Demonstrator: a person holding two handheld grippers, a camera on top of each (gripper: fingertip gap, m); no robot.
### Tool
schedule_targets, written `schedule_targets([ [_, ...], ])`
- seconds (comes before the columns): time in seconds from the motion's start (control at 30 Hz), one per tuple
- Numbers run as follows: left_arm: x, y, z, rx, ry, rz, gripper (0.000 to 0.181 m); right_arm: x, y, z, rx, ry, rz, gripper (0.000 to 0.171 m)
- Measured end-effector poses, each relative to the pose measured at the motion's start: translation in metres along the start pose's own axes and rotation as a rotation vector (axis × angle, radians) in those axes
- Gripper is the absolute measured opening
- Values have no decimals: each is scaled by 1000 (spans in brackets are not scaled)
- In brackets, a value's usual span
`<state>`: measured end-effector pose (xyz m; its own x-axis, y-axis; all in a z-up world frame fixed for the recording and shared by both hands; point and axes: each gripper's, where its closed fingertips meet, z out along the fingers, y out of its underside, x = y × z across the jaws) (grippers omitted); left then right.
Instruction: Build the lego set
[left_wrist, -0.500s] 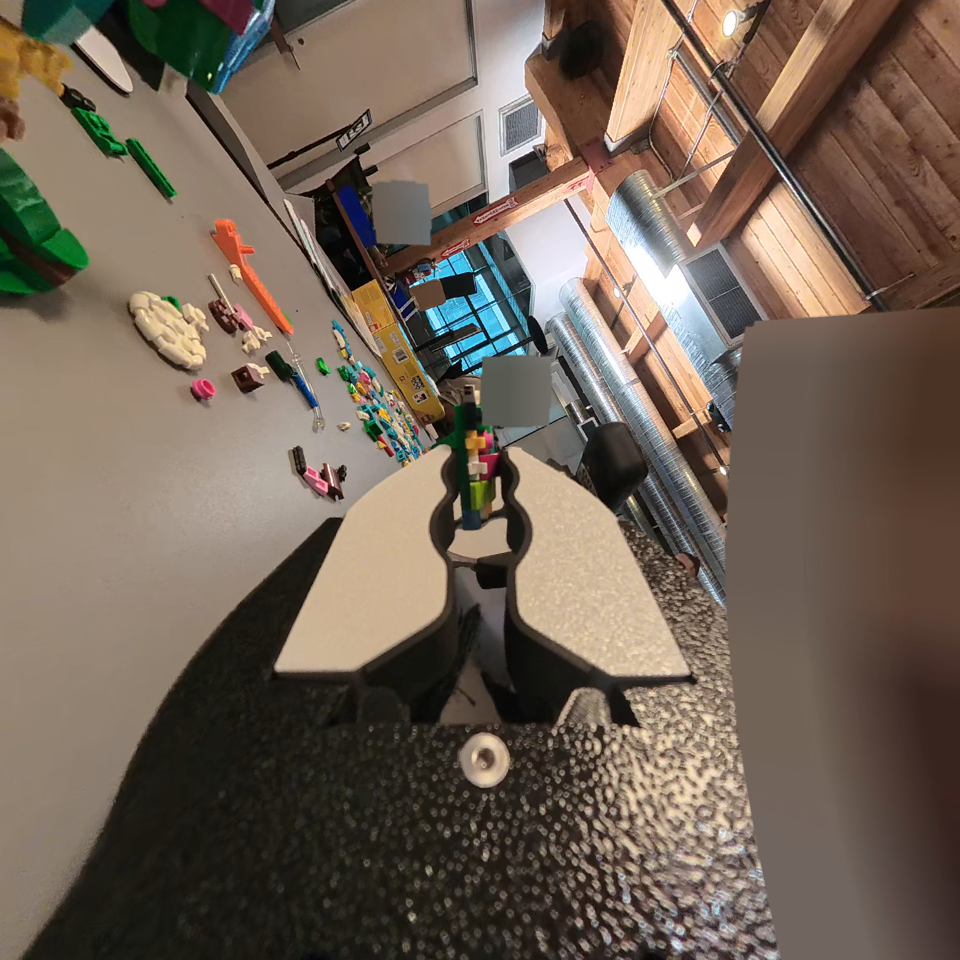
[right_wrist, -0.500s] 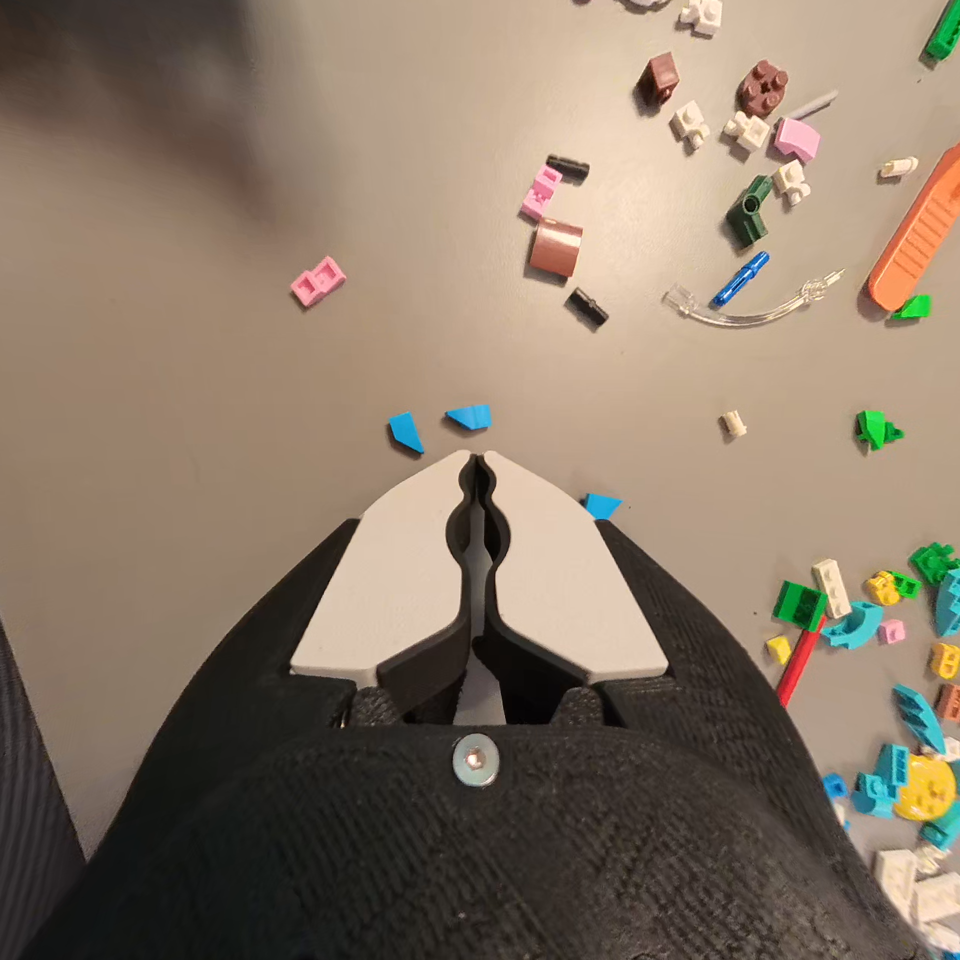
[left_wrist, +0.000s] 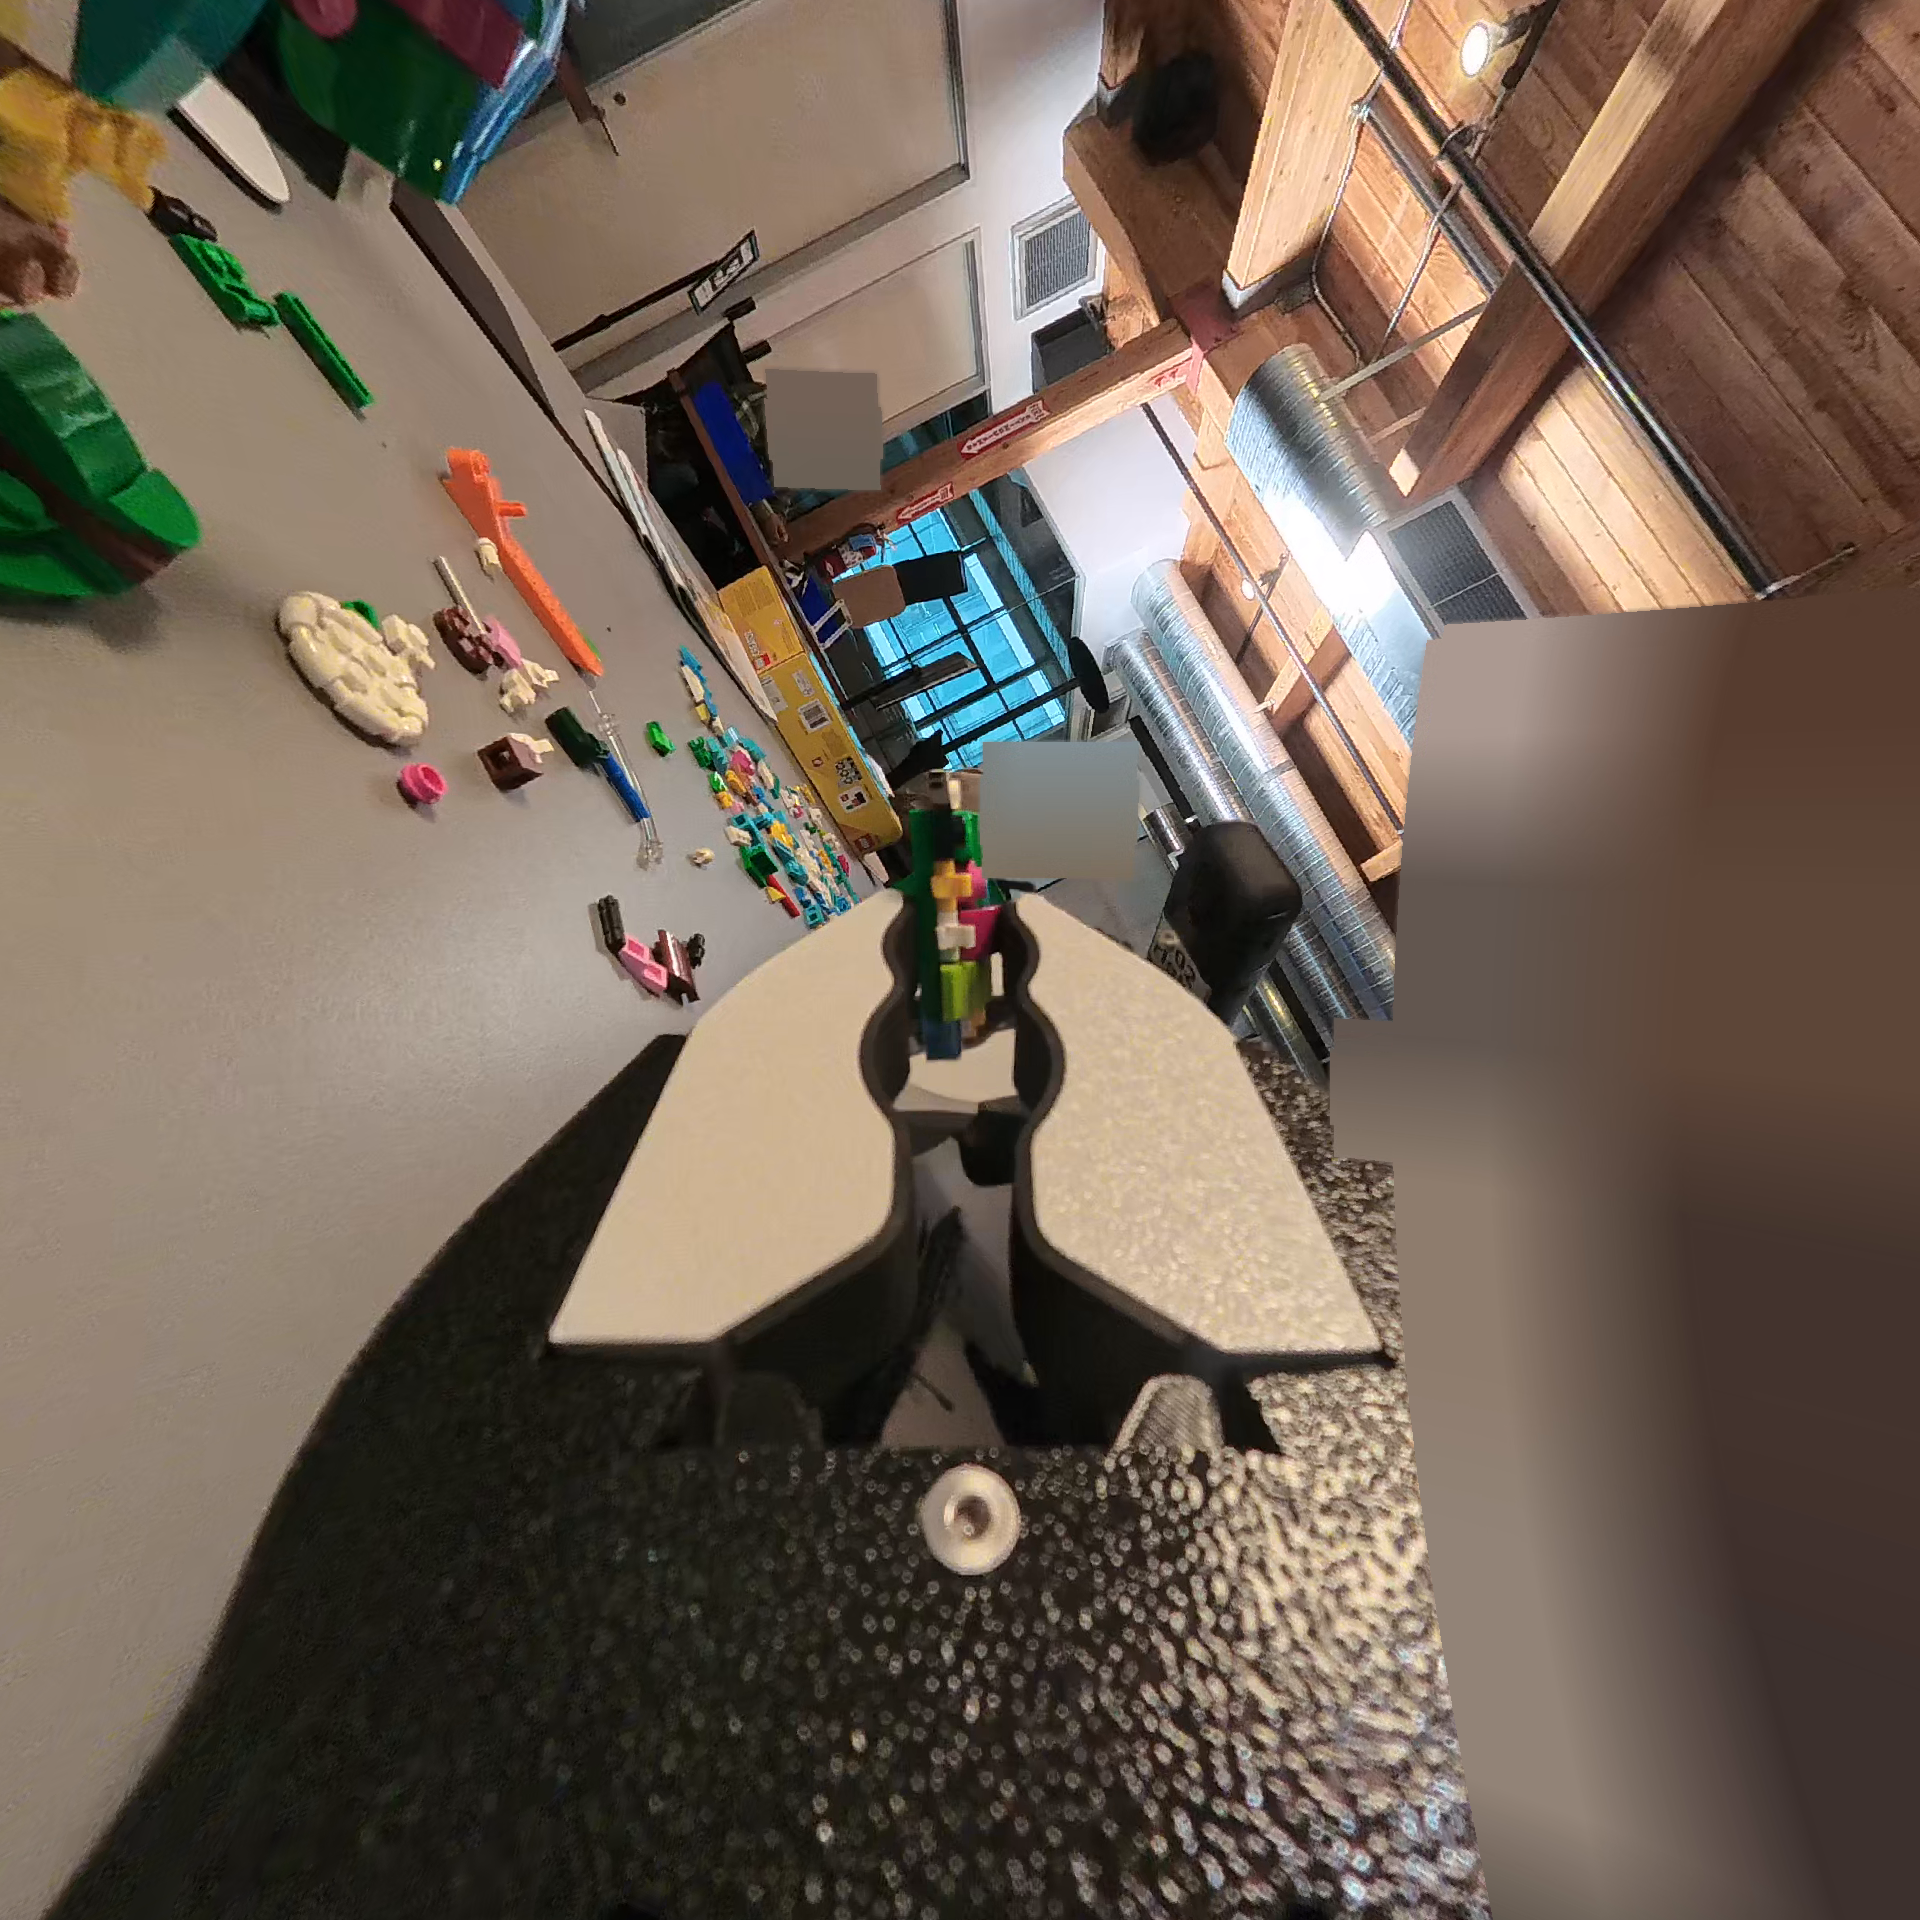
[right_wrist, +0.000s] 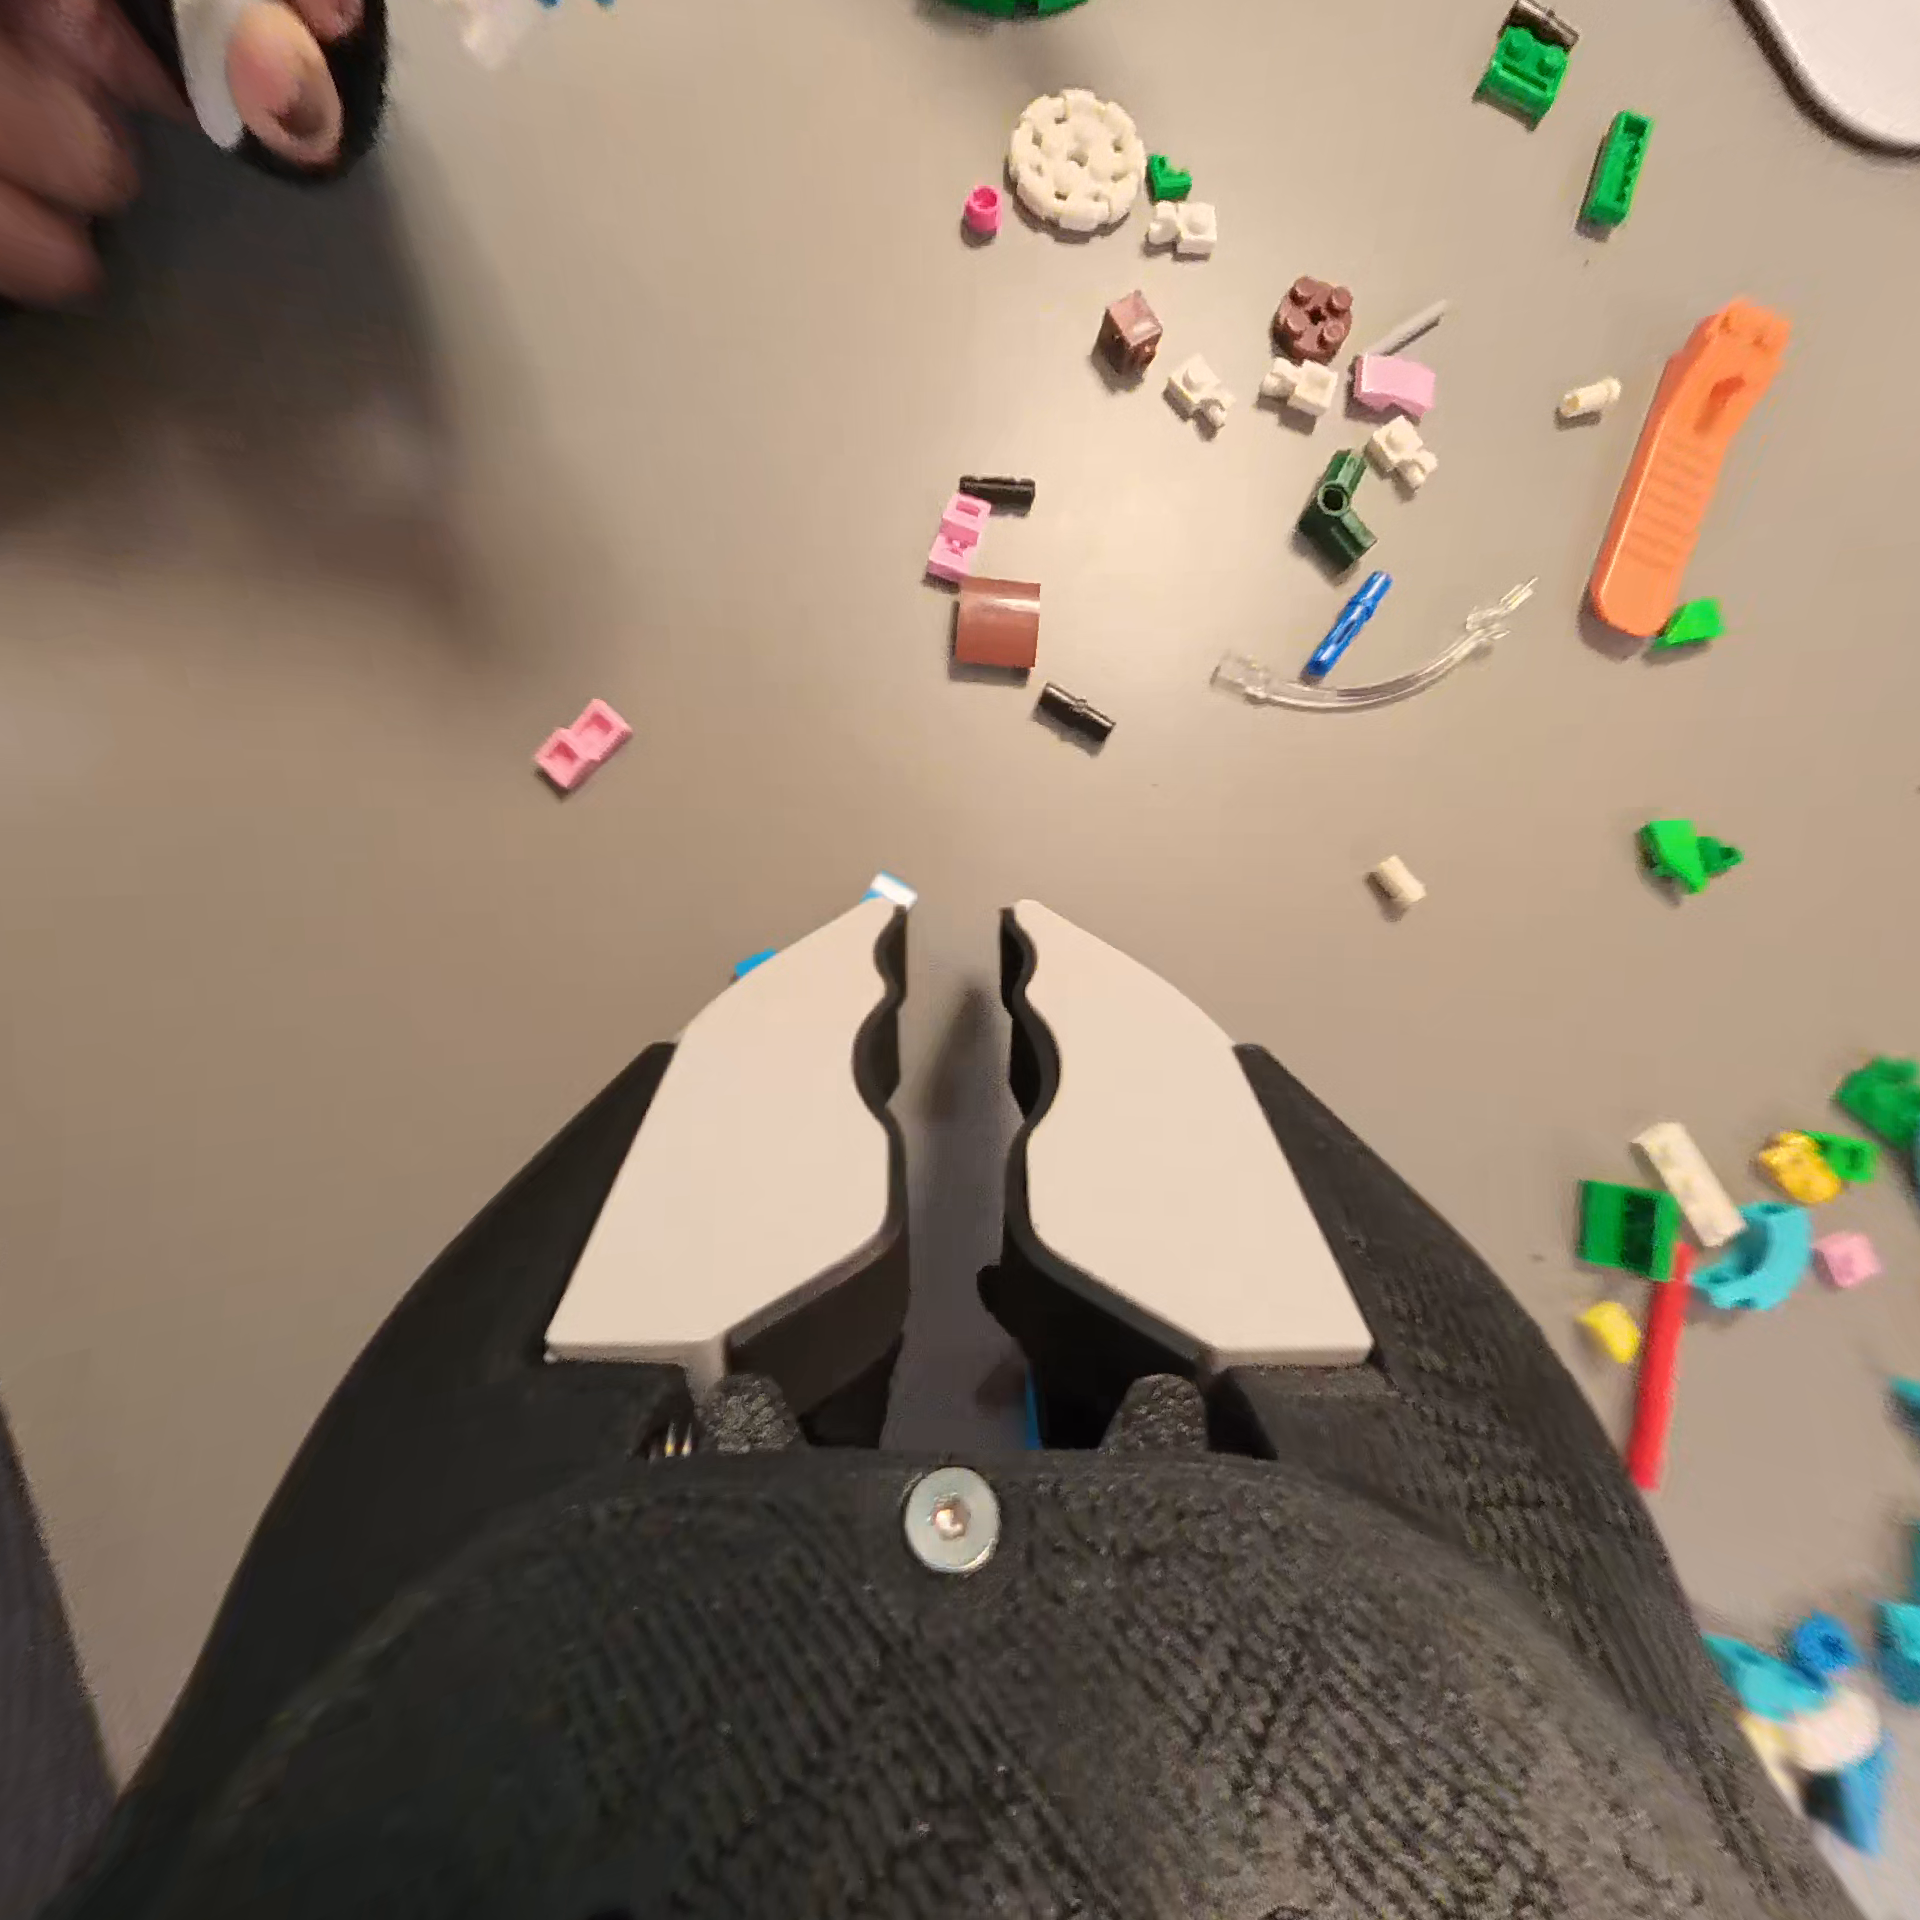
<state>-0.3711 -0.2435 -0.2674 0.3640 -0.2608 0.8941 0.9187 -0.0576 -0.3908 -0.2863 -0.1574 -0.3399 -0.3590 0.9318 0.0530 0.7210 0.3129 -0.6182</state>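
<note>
Two grippers: left gripper (left_wrist: 954, 925) clamped the multicoloured brick stack (left_wrist: 951, 940) aloft; right gripper (right_wrist: 951, 914), parted and empty, hovered beside a blue wedge piece (right_wrist: 891, 890), risking nudging it away.

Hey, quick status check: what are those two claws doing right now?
Left gripper shut on brick stack, held off the table. Right gripper open, empty, over blue pieces. Nothing in the way.

Ceiling lamp (left_wrist: 1481, 47) glares above my left view; my right view's corners smear with blur, edges bowed.
</note>
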Motion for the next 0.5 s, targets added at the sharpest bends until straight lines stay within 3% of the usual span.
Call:
schedule_targets([
  [0.03,0,0,0,0,0,-1,14,-3,-1,0,19,-11,35,21],
  [0.23,0,0,0,0,0,0,14,-11,-1,1,18,-1,81,26],
  [0.5,0,0,0,-4,6,-5,14,-10,6,8,-44,11,44,17],
])
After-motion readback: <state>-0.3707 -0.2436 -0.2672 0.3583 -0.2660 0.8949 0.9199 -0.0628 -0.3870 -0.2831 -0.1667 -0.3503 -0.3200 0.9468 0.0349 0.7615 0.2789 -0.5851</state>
